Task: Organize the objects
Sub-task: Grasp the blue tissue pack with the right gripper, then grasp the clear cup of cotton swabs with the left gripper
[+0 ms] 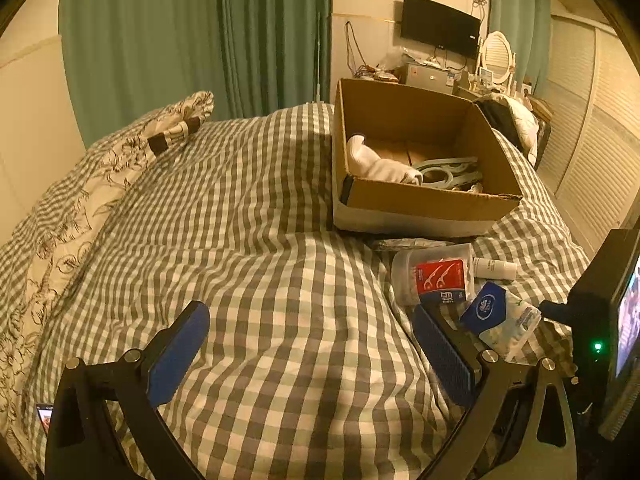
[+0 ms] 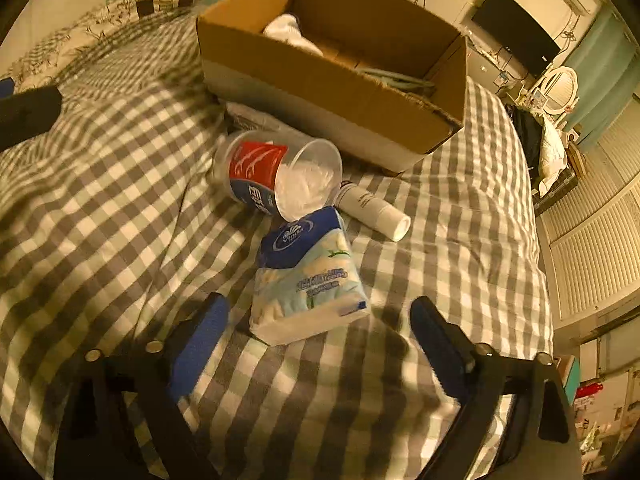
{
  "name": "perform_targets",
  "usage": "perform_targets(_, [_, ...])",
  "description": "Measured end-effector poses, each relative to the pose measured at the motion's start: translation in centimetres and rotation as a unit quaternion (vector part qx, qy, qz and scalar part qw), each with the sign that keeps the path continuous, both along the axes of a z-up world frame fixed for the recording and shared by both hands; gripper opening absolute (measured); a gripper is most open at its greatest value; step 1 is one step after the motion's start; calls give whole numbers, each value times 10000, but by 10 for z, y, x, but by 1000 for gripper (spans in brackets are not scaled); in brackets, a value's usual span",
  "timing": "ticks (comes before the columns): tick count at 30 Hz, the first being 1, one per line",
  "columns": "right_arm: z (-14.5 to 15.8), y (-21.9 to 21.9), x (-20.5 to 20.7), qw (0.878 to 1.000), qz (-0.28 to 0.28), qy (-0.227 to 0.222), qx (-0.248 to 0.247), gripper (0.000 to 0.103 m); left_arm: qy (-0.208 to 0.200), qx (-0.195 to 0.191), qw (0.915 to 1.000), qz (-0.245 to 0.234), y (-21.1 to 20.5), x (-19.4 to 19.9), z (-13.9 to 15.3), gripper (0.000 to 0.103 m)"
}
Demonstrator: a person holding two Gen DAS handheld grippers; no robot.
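A blue-and-white tissue pack (image 2: 308, 280) lies on the checked bed cover, just ahead of my open right gripper (image 2: 320, 320); its near end sits between the fingertips. Behind it a clear floss-pick tub (image 2: 276, 176) with a red label lies on its side, and a white bottle (image 2: 372, 210) lies beside it. An open cardboard box (image 2: 332, 84) stands behind them and holds a white sock (image 1: 380, 164) and pale hangers (image 1: 444, 172). My left gripper (image 1: 312, 328) is open and empty over the cover; the tub (image 1: 434, 274), the bottle (image 1: 494, 268) and the tissue pack (image 1: 500, 320) lie to its right.
A patterned pillow (image 1: 100, 168) lies at the head of the bed, left. Green curtains (image 1: 200, 32) hang behind. A wall TV (image 1: 440, 26) and cluttered dresser stand beyond the box (image 1: 420, 200). Louvred closet doors (image 2: 592, 240) run along the right. The right gripper's body (image 1: 600, 320) shows at the right edge.
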State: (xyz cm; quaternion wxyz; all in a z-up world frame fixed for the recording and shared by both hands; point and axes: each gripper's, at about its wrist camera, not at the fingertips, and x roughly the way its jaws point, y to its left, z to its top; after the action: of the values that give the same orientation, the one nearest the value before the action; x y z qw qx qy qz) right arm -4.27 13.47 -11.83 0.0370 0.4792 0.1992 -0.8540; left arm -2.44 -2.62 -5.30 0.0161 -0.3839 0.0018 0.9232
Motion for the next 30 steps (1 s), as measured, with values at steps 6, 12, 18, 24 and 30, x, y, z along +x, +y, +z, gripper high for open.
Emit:
perform_targets(6, [-5,-4,1,9998,7,-5,206,55,-118,163,9998,57,-7,-2,-4,103])
perform_targets(12, [17,-2,9,9995,26,326,-13,51,-180,155,9997,77,-5,-1,-5,103])
perform_targets(18, [53,10,15,9969,8,708,-334,51,-201,50,9998,75,10,-5,-2,103])
perform_targets(24, [79,38,6,9937,-192,1019,-427,51,-379,75,9992,32,47,-24,-6,103])
perform_targets(30, [81,67,-4,9917,-347,1104,-568,51,-604,-15,9980,-173,95,-46,-22,103])
